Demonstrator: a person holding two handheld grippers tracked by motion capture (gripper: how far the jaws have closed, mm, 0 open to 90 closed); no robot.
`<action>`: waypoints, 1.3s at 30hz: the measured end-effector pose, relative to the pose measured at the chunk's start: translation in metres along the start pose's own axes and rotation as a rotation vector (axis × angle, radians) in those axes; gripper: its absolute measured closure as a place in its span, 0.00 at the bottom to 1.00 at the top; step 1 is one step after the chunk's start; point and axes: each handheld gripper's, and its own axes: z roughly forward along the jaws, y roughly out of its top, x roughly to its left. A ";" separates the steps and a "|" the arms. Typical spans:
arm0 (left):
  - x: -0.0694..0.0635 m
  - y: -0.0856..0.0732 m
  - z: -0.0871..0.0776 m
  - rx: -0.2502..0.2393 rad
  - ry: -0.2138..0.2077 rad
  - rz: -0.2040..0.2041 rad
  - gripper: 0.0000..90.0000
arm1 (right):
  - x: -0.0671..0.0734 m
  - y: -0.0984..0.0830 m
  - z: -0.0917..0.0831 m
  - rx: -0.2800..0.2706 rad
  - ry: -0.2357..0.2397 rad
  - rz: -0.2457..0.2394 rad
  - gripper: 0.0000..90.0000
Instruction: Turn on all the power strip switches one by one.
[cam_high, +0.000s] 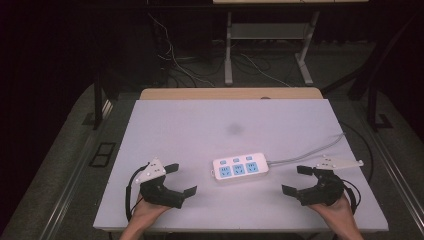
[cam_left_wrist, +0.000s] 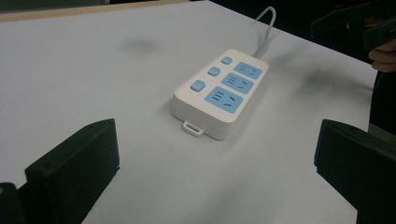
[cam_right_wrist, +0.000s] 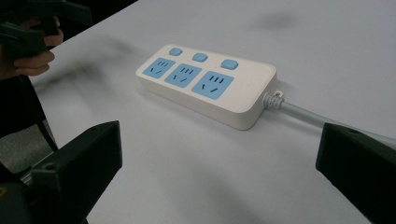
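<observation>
A: Both forearms enter at the near edge. Left hand-held gripper sits low over the worktop, jaws spread wide, nothing between them.

B: Right hand-held gripper?

A: Same: jaws wide apart, empty, near the front right of the worktop.

B: Position of the power strip?

A: Flat on the white worktop between the two grippers, apart from both, slightly nearer the front than the middle. White body, three blue sockets in a row, three blue buttons alongside.

B: Cord?

A: Grey cord leaves the strip's right end and runs off the right edge of the worktop. A faint dark smudge marks the surface behind the strip.
</observation>
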 end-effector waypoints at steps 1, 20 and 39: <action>0.000 0.000 0.000 0.000 -0.001 0.001 0.00 | 0.000 0.000 0.000 0.000 0.002 0.001 0.00; 0.001 -0.003 -0.001 0.003 -0.001 -0.018 0.00 | -0.005 -0.002 -0.003 0.007 0.015 0.022 0.00; 0.002 -0.005 -0.001 0.009 -0.007 -0.026 0.00 | -0.003 -0.002 -0.001 0.052 0.027 0.042 0.00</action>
